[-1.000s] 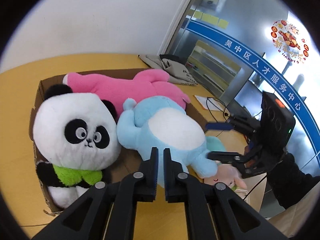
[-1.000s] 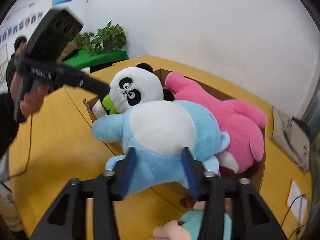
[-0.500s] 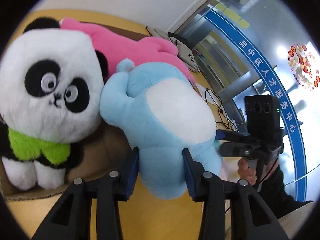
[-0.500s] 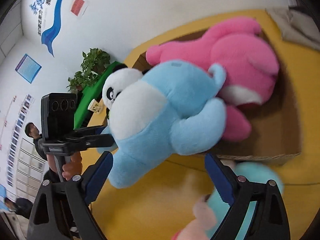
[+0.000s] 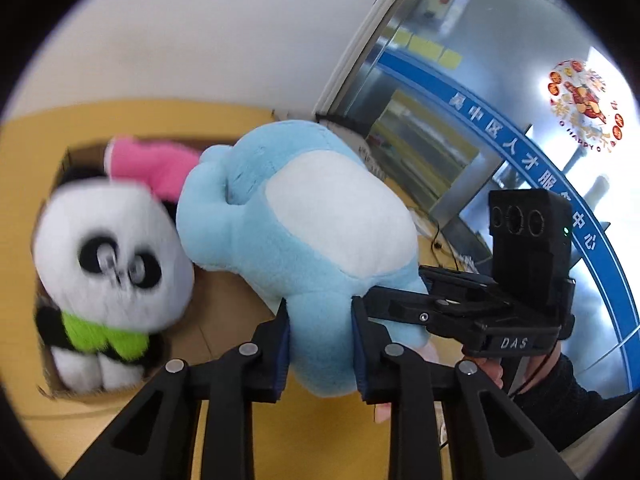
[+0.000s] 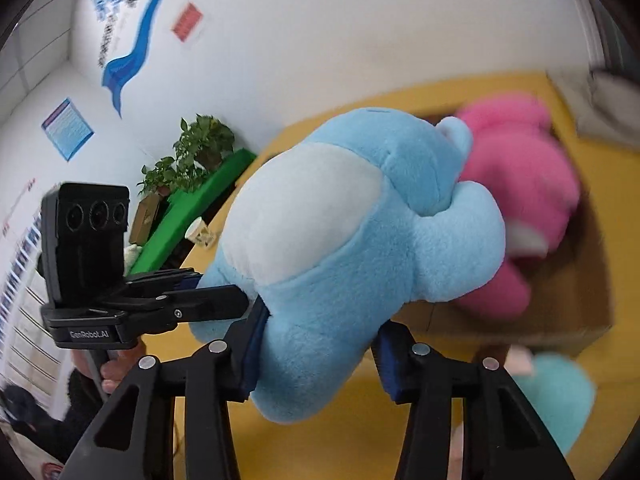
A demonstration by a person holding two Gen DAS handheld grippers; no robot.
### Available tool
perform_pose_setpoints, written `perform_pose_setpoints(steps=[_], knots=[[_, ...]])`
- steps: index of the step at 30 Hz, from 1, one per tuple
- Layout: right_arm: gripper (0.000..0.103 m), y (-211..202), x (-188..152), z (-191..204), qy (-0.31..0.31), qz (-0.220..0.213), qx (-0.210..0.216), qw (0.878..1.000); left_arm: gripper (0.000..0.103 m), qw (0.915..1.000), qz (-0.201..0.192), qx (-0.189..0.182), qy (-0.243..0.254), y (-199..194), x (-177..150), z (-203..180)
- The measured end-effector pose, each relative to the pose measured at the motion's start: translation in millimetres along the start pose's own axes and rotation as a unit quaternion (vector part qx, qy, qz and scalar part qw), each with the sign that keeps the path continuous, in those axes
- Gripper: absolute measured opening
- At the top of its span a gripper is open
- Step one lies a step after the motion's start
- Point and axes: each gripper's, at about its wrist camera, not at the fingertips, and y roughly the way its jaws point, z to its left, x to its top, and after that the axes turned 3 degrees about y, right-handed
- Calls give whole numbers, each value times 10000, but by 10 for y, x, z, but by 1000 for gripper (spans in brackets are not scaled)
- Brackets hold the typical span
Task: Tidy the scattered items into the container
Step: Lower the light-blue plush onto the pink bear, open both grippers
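Observation:
A light blue plush with a white belly (image 5: 304, 220) is held in the air above the near edge of the cardboard box (image 5: 60, 168). My left gripper (image 5: 320, 344) is shut on its lower end. My right gripper (image 6: 320, 344) is shut on another lower part of the blue plush (image 6: 360, 240). A panda plush with a green scarf (image 5: 108, 256) and a pink plush (image 5: 156, 168) lie in the box. The pink plush (image 6: 528, 200) and the box (image 6: 576, 312) also show in the right wrist view.
A teal and pink plush (image 6: 552, 396) lies on the yellow table (image 6: 616, 216) in front of the box. Grey cloth (image 6: 608, 92) lies past the box. A potted plant (image 6: 192, 156) and a green bench (image 6: 192, 208) stand beyond the table's far side.
Both grippers closed on the blue plush and lifted it up off the box. The left gripper went from shut and empty to gripping the plush; the right narrowed onto it.

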Motion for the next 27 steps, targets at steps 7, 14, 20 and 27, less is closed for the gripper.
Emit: perform_pose_setpoints(steps=[7, 14, 20, 27], knots=[[51, -270, 622, 311, -944, -971, -198, 9906, 25, 9976, -466, 344, 381, -4, 595, 133], [51, 224, 727, -125, -856, -649, -346, 9936, 25, 9991, 4, 406, -100, 498, 352, 651], [50, 603, 480, -433, -655, -69, -315, 9973, 25, 9975, 348, 524, -333, 747, 81, 789], [50, 752, 361, -506, -714, 287, -363, 9964, 31, 9945, 579, 820, -312, 846, -74, 803]])
